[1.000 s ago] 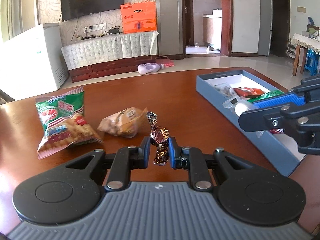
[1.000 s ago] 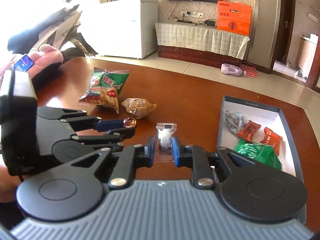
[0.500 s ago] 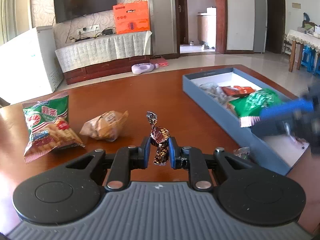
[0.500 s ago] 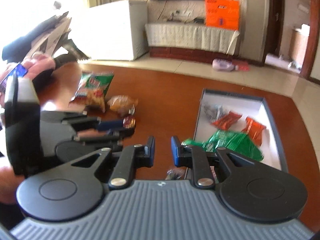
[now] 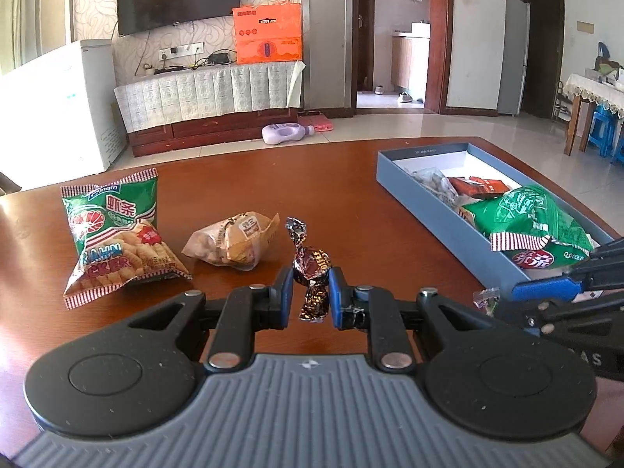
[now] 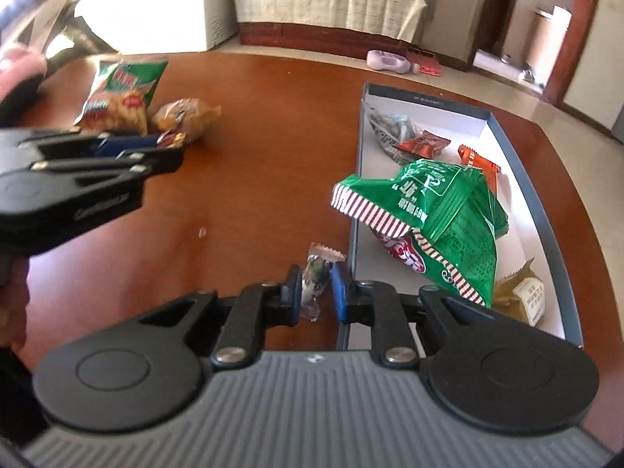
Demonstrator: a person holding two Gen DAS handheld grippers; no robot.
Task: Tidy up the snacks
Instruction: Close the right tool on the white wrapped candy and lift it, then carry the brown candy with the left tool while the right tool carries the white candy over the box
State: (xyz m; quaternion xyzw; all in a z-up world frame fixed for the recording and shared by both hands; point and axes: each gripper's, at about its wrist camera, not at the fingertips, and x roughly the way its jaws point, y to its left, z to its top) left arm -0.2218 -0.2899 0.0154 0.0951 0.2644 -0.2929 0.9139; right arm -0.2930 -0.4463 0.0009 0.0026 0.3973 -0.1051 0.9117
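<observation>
At frame centre, the left gripper (image 5: 311, 292) clenches a twisted brown foil candy (image 5: 312, 269); the right gripper (image 6: 316, 292) is closing around a small clear-wrapped sweet (image 6: 316, 273).

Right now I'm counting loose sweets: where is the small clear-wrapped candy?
Right wrist view: small clear-wrapped candy on the table, between the right gripper's closing jaws, just left of the blue box.

left hand-held gripper (image 5: 310, 292) clamped, right hand-held gripper (image 6: 316, 292) closing
</observation>
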